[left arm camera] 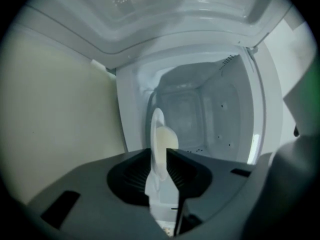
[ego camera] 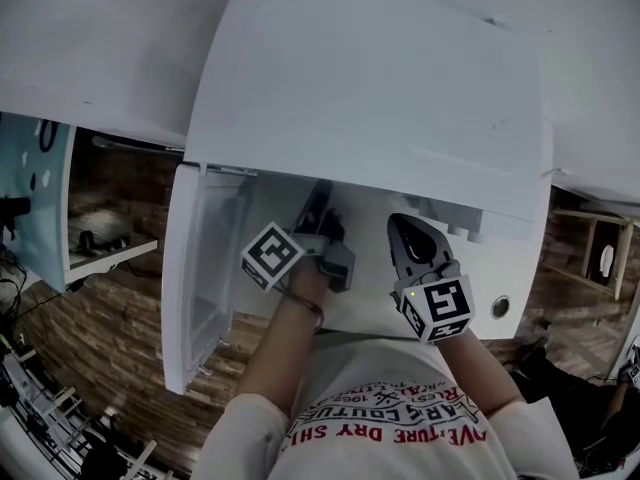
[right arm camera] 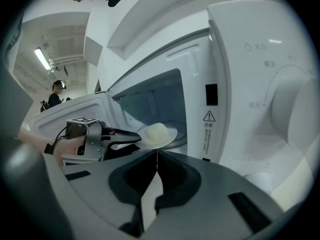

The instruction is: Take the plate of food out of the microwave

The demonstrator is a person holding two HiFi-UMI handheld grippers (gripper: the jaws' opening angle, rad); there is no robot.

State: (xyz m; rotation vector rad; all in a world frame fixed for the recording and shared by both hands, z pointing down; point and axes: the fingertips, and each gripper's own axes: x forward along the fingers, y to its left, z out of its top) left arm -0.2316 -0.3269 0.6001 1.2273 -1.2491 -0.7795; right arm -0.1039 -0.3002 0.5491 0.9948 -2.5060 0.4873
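A small white plate (right arm camera: 158, 136) carrying a pale round bun (right arm camera: 156, 130) hangs at the mouth of the white microwave (ego camera: 370, 78). My left gripper (right arm camera: 134, 138) is shut on the plate's near rim. In the left gripper view the plate (left arm camera: 156, 129) stands edge-on between the jaws of the left gripper (left arm camera: 165, 153), with the bun (left arm camera: 164, 141) on its right face and the microwave's cavity (left arm camera: 200, 114) behind. In the head view the left gripper (ego camera: 322, 215) reaches into the opening and the plate is hidden. My right gripper (right arm camera: 156, 157) is shut on nothing, just right of the left one (ego camera: 400, 226).
The microwave door (ego camera: 200, 278) swings open to the left. The control panel (right arm camera: 280, 99) with round knobs (ego camera: 499, 306) sits right of the opening. Wooden flooring and shelves lie below on both sides. A person (right arm camera: 57, 91) stands far off in the background.
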